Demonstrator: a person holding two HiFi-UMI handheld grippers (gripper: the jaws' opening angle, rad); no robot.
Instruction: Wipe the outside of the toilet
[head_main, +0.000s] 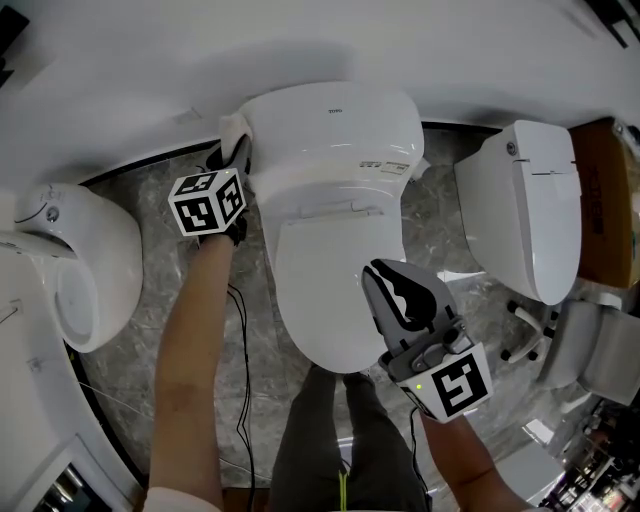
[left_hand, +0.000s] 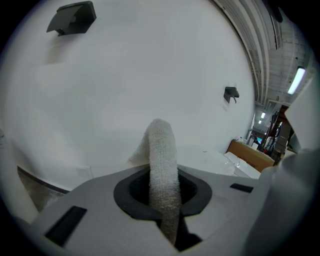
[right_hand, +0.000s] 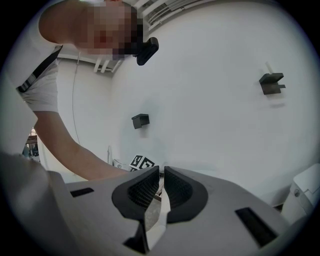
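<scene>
The glossy white ceramic toilet (head_main: 335, 200) stands in the middle of the head view with its lid closed and its tank against the white wall (head_main: 150, 60). At the tank's left rear corner lies a white terry cloth (head_main: 233, 128). The left gripper (head_main: 236, 152) holds it there, but the marker cube covers most of that gripper, so contact with the tank is hard to judge. In the left gripper view the left gripper (left_hand: 162, 195) is clamped on the cloth (left_hand: 162, 155), which rises as a folded strip before a plain white surface. The right gripper (head_main: 392, 285) hovers over the front right of the lid. In its own view the right gripper (right_hand: 161, 192) has its jaws drawn almost together, nothing in the slit. Two more white toilets stand on the grey marbled floor (head_main: 150, 195), one at the left (head_main: 90, 270) and one at the right (head_main: 530, 210), both cut off by the frame.
</scene>
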